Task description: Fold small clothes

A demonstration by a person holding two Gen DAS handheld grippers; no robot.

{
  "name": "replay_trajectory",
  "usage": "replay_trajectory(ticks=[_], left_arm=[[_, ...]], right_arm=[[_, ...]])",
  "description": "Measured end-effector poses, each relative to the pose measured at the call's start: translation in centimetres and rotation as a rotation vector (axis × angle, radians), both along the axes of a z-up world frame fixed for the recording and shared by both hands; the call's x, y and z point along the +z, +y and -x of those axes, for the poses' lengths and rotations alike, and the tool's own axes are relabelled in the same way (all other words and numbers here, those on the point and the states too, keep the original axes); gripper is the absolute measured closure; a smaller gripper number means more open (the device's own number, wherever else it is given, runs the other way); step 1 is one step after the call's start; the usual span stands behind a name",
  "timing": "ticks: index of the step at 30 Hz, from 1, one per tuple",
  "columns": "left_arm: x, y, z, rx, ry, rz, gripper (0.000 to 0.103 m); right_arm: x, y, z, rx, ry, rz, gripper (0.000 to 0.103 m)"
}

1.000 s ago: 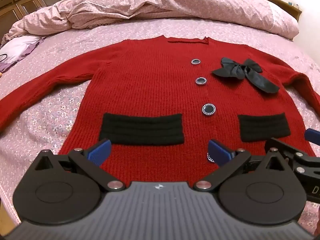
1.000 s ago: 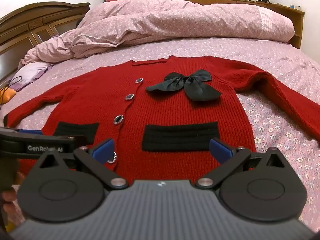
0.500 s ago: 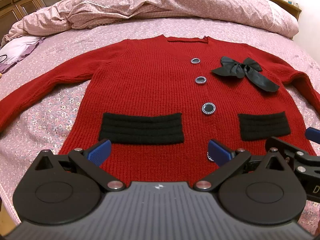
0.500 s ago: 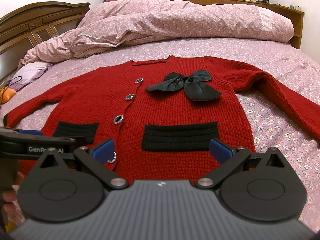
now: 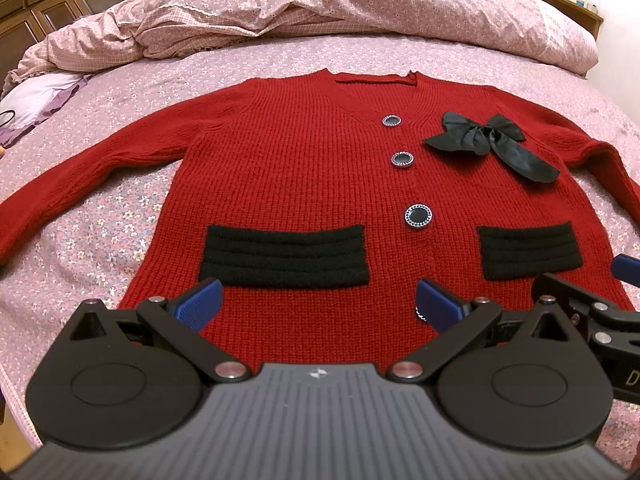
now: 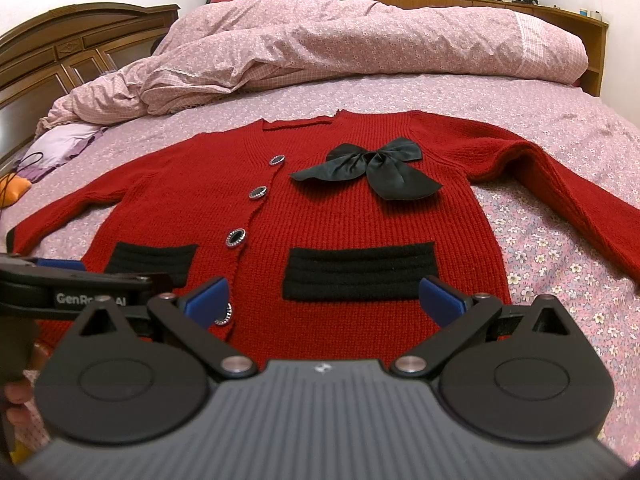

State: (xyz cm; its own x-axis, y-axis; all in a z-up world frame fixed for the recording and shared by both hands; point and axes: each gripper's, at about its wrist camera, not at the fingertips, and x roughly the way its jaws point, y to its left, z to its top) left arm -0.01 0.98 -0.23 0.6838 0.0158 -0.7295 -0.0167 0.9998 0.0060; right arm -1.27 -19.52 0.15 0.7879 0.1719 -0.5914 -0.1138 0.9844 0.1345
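Bedspread (image 5: 120, 92) holds flat cardigan (image 5: 304, 168); both grippers (image 5: 318, 306) (image 6: 324, 300) hover wide-fingered, seemingly above its hem.

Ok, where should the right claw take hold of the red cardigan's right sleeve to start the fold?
Probably near the cuff end of the right sleeve, coming in from the outer side. It lies flat on the bed, angled outward from the red cardigan, with bare sheet beside it, so the open right claw can pinch its edge.
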Motion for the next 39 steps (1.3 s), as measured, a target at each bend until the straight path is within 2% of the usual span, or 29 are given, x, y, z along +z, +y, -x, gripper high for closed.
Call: replay_trajectory(ticks=[22, 39], left_arm=[[-0.12, -0.05, 0.15, -0.001, 0.002, -0.006, 0.000], [-0.08, -0.21, 0.00, 0.001, 0.007, -0.011, 0.000]], right_arm=[[-0.65, -0.08, -0.01, -0.001, 0.004, 0.003, 0.000], [0.02, 0.16, -0.32, -0.010, 0.032, 0.023, 0.000]])
